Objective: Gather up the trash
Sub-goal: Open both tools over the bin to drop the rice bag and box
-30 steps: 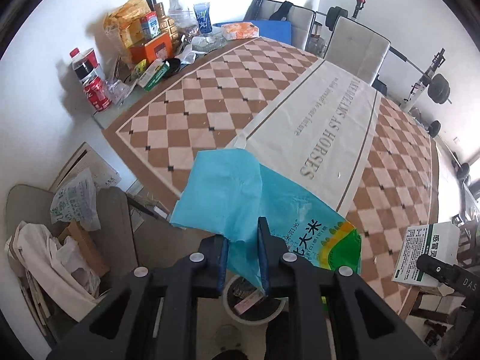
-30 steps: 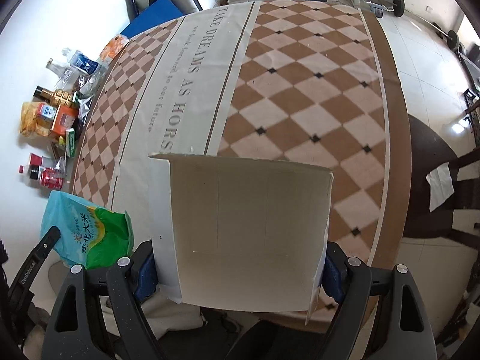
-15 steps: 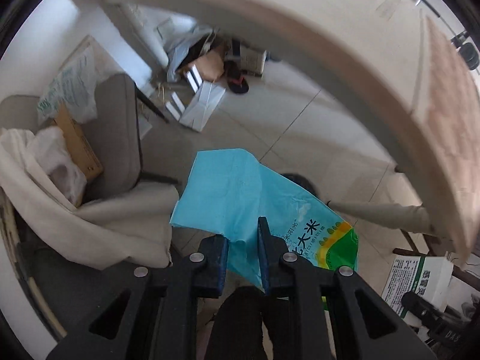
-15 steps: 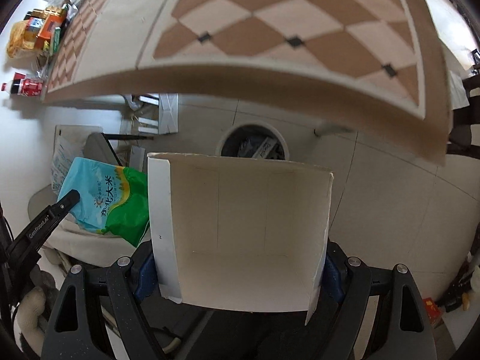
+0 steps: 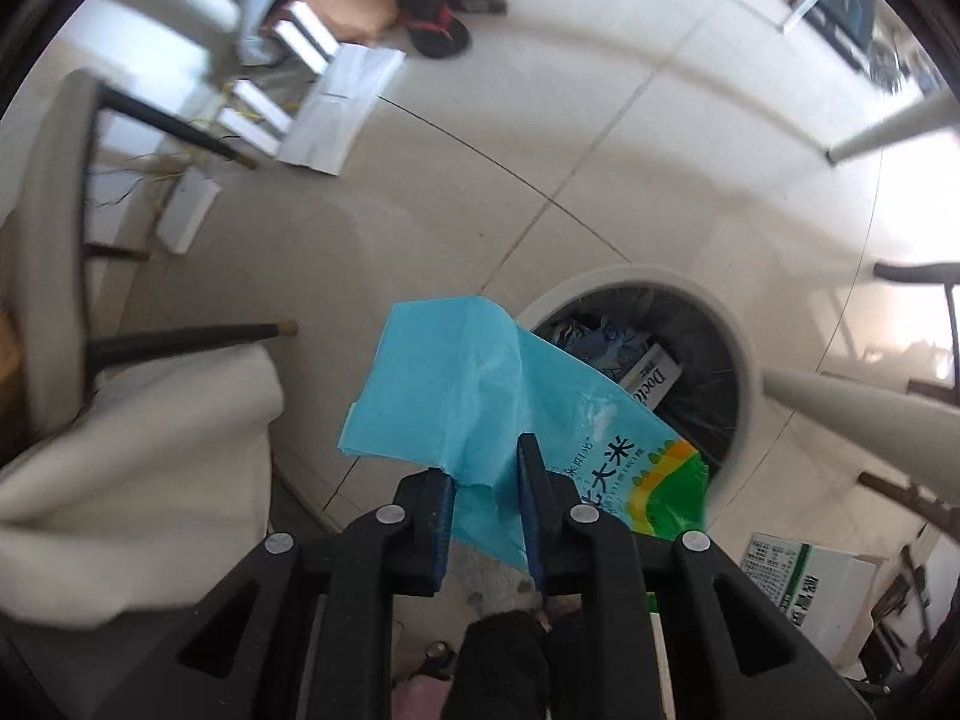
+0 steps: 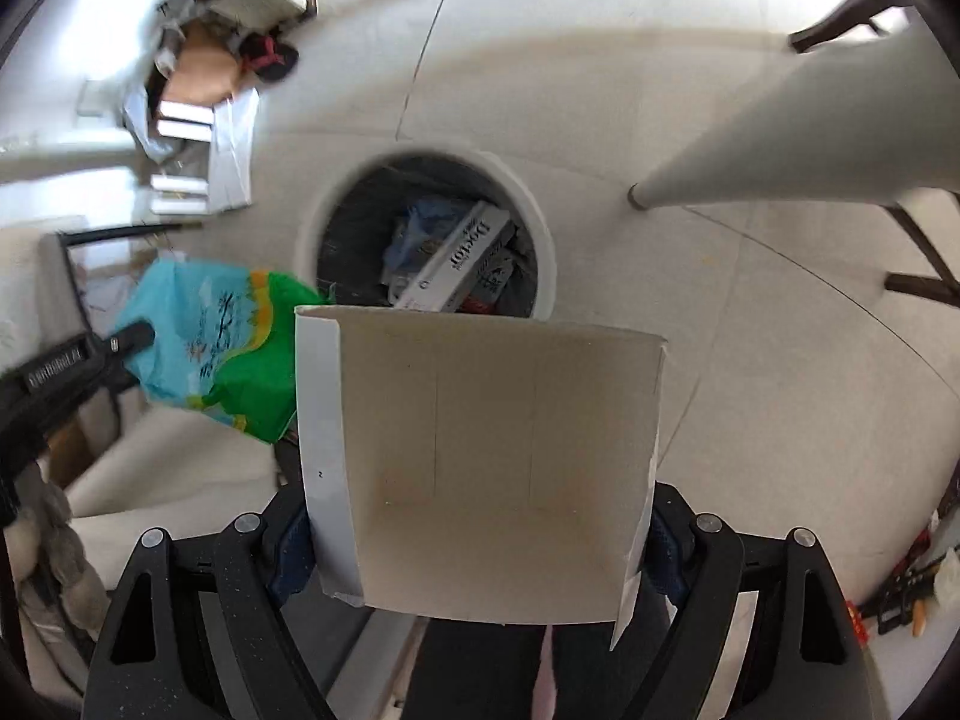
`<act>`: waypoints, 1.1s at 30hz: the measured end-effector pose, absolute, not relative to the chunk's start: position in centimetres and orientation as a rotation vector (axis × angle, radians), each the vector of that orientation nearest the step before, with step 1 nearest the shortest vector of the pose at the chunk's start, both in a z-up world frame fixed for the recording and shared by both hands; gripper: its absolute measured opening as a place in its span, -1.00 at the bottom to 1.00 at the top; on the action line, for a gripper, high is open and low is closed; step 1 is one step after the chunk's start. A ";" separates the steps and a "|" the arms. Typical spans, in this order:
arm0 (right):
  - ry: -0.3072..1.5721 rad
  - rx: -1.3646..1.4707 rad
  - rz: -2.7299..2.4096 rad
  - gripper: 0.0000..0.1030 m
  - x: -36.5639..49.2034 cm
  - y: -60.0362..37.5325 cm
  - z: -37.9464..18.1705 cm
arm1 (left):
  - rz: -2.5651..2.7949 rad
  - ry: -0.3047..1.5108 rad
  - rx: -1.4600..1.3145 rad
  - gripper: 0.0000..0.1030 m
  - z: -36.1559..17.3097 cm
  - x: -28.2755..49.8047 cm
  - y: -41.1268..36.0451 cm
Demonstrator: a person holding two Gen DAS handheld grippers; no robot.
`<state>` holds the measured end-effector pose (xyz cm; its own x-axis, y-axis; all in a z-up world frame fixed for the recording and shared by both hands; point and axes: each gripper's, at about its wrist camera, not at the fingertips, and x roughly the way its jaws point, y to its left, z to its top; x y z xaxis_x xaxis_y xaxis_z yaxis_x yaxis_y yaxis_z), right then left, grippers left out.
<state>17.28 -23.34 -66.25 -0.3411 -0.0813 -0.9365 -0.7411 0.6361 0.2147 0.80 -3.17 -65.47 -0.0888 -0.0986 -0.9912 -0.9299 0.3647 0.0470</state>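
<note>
We were in a home, down at floor level in a lived-in dining room. Pale floor tiles (image 5: 600, 120) ran under white table legs (image 6: 780, 120) and dark chair legs (image 5: 192, 339). A round white trash bin (image 6: 540, 222), cardboard boxes (image 5: 354, 0) and slippers (image 5: 435, 30) cluttered the floor.

Left gripper (image 5: 486, 483) pointing down at the tiled floor (image 5: 540, 120) — jaws just opening, blue rice bag (image 5: 498, 396) between them — above a round bin (image 5: 738, 354) holding a box (image 5: 651, 381).
</note>
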 end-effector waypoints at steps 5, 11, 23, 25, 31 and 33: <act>1.828 -0.735 0.800 0.70 16.6 -20.9 -72.9 | 0.846 1.544 -0.969 -0.57 -69.2 2.0 -3.4; 1.835 -0.769 0.836 0.79 15.7 -19.0 -76.5 | 0.834 1.504 -0.986 0.67 -69.9 1.7 -3.4; 1.769 -0.779 0.831 1.00 16.4 -18.9 -72.5 | 0.890 1.455 -0.972 0.87 -65.0 -0.3 -4.5; 1.743 -0.783 0.826 1.00 16.5 -19.4 -70.7 | 0.897 1.439 -0.956 0.87 -63.0 -0.7 -5.2; 1.689 -0.754 0.801 1.00 17.3 -21.6 -63.3 | 0.883 1.429 -0.908 0.87 -55.8 -1.5 -8.3; 1.680 -0.740 0.806 1.00 17.6 -22.6 -60.4 | 0.863 1.428 -0.908 0.87 -52.8 -1.6 -9.5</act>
